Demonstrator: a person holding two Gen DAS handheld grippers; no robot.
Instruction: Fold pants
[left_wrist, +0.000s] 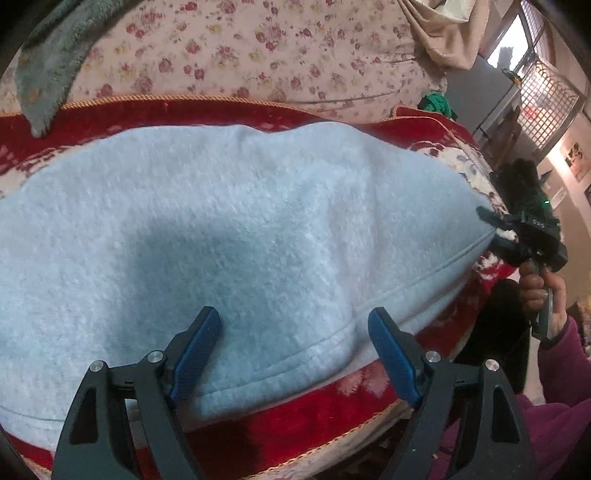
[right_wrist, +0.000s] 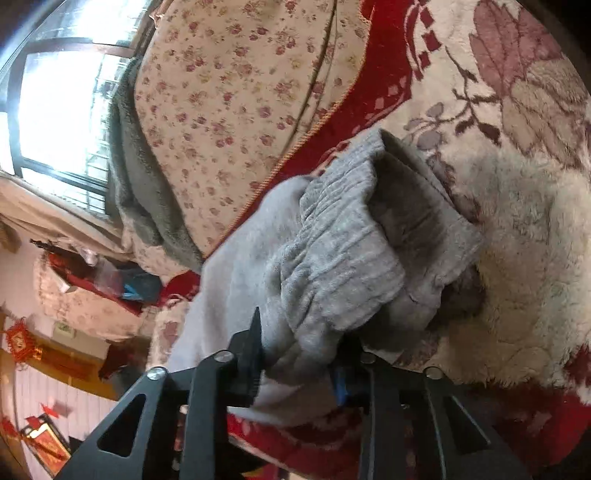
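Observation:
Light grey-blue fleece pants (left_wrist: 229, 236) lie spread across a red floral sofa cover. My left gripper (left_wrist: 295, 325) is open just above the pants' hemmed near edge, its blue pads on either side of the cloth, holding nothing. My right gripper (left_wrist: 493, 230) shows at the far right end of the pants, held by a hand. In the right wrist view the right gripper (right_wrist: 299, 354) is shut on the ribbed elastic waistband (right_wrist: 343, 251) of the pants, which bunches up between its fingers.
The red and cream floral cover (left_wrist: 295, 417) lies under the pants. A floral sofa back (left_wrist: 229, 55) with a grey-green blanket (left_wrist: 48, 62) rises behind. The sofa front edge (left_wrist: 332, 446) is close to my left gripper. A window (right_wrist: 55, 110) is off to the side.

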